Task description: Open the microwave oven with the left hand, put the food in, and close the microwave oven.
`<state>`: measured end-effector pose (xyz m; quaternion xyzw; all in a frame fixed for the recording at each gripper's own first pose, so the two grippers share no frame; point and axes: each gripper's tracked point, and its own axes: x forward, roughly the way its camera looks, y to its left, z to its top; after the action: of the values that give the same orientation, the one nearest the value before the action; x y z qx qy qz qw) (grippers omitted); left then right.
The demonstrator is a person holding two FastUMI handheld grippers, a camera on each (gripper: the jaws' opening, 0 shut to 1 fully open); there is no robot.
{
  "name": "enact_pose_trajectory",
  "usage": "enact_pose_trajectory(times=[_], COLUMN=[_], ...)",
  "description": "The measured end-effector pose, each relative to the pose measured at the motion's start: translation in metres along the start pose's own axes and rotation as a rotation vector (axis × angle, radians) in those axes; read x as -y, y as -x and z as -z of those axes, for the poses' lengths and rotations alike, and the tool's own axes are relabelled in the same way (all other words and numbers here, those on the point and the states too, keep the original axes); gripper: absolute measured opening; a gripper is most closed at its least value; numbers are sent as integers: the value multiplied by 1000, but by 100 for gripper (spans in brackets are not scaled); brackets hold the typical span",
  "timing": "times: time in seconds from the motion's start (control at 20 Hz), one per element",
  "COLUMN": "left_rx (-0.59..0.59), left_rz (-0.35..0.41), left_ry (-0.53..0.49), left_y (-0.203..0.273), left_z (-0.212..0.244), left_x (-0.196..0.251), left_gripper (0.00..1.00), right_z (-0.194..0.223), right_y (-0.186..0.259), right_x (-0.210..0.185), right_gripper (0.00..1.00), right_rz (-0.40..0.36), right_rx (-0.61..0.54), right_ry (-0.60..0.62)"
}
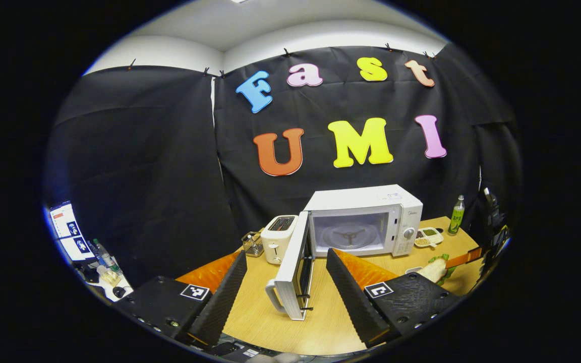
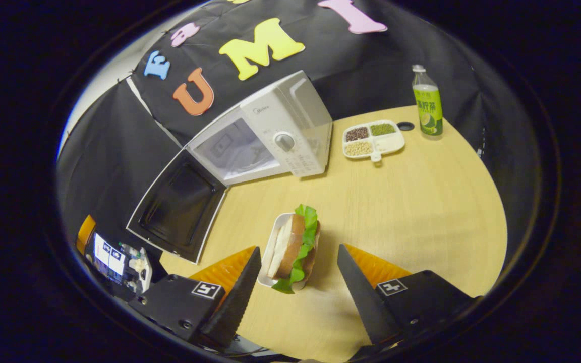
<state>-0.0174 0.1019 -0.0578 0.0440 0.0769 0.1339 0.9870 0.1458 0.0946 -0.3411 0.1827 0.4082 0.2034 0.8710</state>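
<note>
Microwave oven (image 1: 366,222) with its door (image 1: 293,269) swung fully open, and my two grippers over the desk (image 2: 411,201). My right gripper (image 2: 298,280) has its jaws spread wide, holding nothing, on either side of the sandwich (image 2: 293,247), which lies in a small white tray (image 2: 270,249) on the desk at about 5 o'clock from the oven in the right gripper view; whether either jaw touches the tray I cannot tell. My left gripper (image 1: 285,287) also has its jaws wide and holds nothing, with the open door and its handle (image 1: 272,297) seen between them. Chief risk, in my judgement: closing on the soft bread and lettuce rather than on the tray would crush the filling or let the sandwich slide out; a grip on one tray edge could tip it. A second risk is the door, which juts out over the desk at 8 o'clock from the sandwich and could be clipped on the way to the cavity. Nearby: a toaster (image 1: 279,238) and small wire basket (image 1: 253,243) at 9 o'clock from the oven in the left gripper view, a divided dish of beans (image 2: 372,138) and a green bottle (image 2: 427,103) toward 3 o'clock, all well apart from the path.
</note>
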Motion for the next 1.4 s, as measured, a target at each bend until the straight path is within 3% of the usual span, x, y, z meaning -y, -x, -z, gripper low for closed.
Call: enact_pose_trajectory(times=[0.1,0.15,0.25,0.3,0.35,0.4,0.45,0.5,0.55,0.6,0.7,0.75,0.8,0.85,0.9,1.15,1.4], left_rx=[14,13,12,13,14,20,22,21,22,24,28,32,31,31,35,42,68], left_rz=[-6,-8,-4,-2,-2,3,4,8,11,16,30,37,45,56,67,122,182], left_ry=[6,8,3,-4,-11,-15,-16,-16,-16,-17,-15,-15,-11,-8,-5,-8,2], left_y=[2,2,3,3,2,1,0,-2,-3,-7,-14,-18,-23,-25,-28,-45,-60], left_z=[-11,-15,-19,-21,-23,-26,-27,-27,-27,-28,-28,-28,-27,-27,-27,-24,-24], left_x=[10,15,22,25,27,27,28,28,27,27,26,24,23,22,22,17,8], left_gripper=[96,96,96,96,96,96,96,96,96,96,96,96,96,96,96,95,96], right_z=[0,-2,-3,-4,-4,-5,-3,-2,-1,0,3,2,2,2,1,-2,-32], right_y=[-12,-16,-23,-26,-29,-30,-32,-34,-35,-36,-38,-39,-39,-38,-37,-31,-12], right_x=[-3,-3,-2,-1,-2,-3,-5,-7,-8,-10,-14,-14,-13,-12,-12,-18,-51], right_gripper=[85,94,91,77,86,72,80,66,60,69,60,43,41,46,34,30,30], right_rz=[-47,-61,-74,-79,-84,-93,-96,-106,-111,-114,-118,-105,-91,-81,-75,-41,-42], right_rx=[-38,-48,-68,-76,-84,-91,-104,-117,-126,-141,-170,-169,-166,-165,-165,-146,-73], right_ry=[-40,-61,-87,-100,-114,-129,-147,-163,-182,-200,-236,-248,-257,-267,-278,-291,-290])
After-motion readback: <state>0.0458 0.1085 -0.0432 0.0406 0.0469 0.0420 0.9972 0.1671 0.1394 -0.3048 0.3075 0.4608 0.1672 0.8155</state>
